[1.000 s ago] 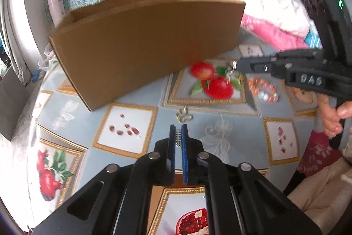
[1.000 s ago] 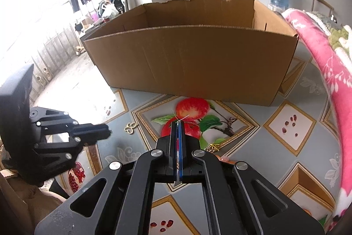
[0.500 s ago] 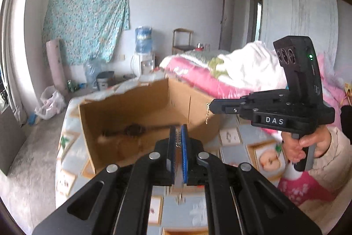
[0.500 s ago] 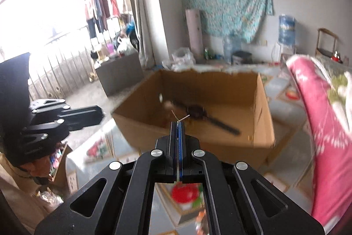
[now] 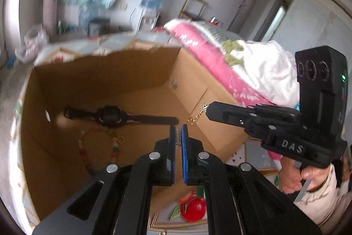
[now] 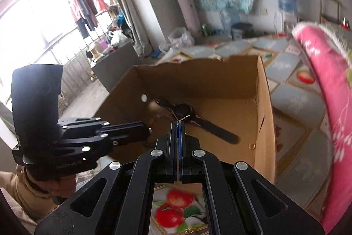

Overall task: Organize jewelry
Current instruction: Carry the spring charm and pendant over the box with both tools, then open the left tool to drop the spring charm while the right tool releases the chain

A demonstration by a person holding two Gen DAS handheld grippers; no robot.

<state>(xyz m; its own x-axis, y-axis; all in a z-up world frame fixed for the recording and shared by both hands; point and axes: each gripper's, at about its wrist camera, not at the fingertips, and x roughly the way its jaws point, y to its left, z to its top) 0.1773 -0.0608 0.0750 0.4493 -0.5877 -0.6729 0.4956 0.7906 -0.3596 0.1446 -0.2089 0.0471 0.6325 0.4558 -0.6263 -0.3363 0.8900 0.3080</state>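
Jewelry hangs from both tools: the left gripper [image 5: 178, 131] is pinched nearly closed on something thin and pale, too blurred to name, and the right gripper [image 5: 208, 109] is clamped on a gold chain [image 5: 196, 117] dangling from its tip. Both hang over the cardboard box [image 5: 94, 83], where a beaded bracelet [image 5: 99, 147], a gold ring [image 6: 251, 146] and, further in, a black watch [image 5: 110, 117] lie on the floor.

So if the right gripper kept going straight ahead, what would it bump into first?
Probably the black watch lying in the cardboard box; the right gripper points straight at it, though depth is hard to judge.
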